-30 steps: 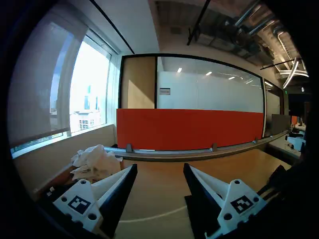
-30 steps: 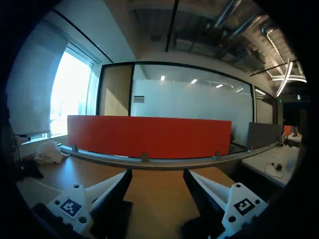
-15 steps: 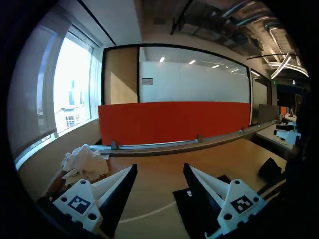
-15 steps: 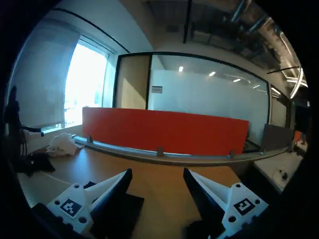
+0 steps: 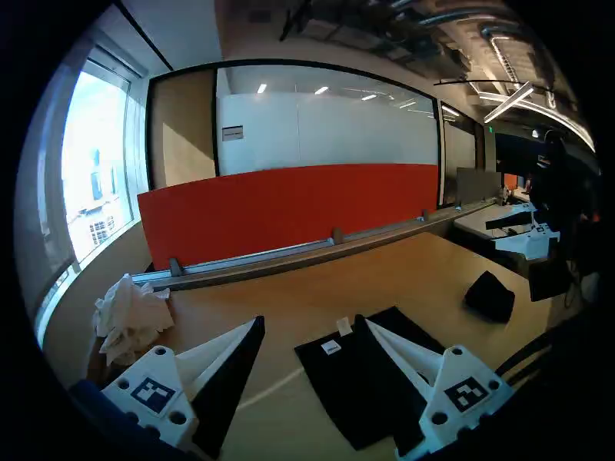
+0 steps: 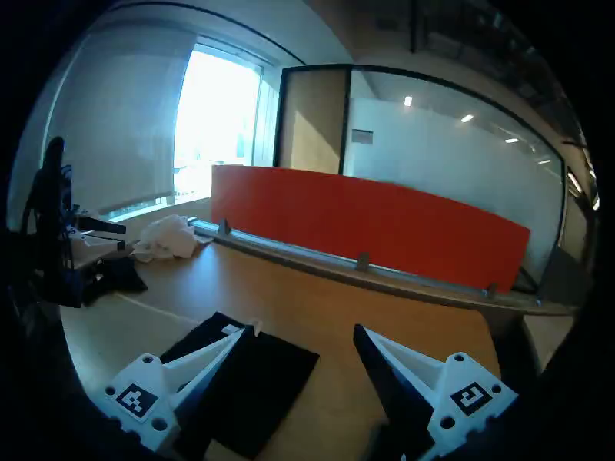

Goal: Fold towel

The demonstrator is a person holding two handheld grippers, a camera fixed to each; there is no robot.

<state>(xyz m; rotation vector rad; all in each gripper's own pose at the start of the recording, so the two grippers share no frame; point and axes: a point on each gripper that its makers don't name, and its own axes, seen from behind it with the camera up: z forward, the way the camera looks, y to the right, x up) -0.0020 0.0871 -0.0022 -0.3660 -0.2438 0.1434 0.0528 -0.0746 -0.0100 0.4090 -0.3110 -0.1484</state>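
Now, in the left gripper view, a crumpled white cloth heap [image 5: 131, 319] lies far left on the wooden tabletop [image 5: 307, 284]; the left gripper [image 5: 307, 319] stands wide open, holding nothing; the black towel [image 5: 338, 392] lies flat, partly under its right finger; two small white tags [image 5: 331, 346] sit at the towel's far corner, their writing too small to read; a small black bundle [image 5: 490, 296] sits well to the right. In the right gripper view the right gripper [image 6: 304, 329] is likewise wide open and empty, the towel partly beneath its left finger; since a second ago both views have tipped down, bringing the towel into sight.
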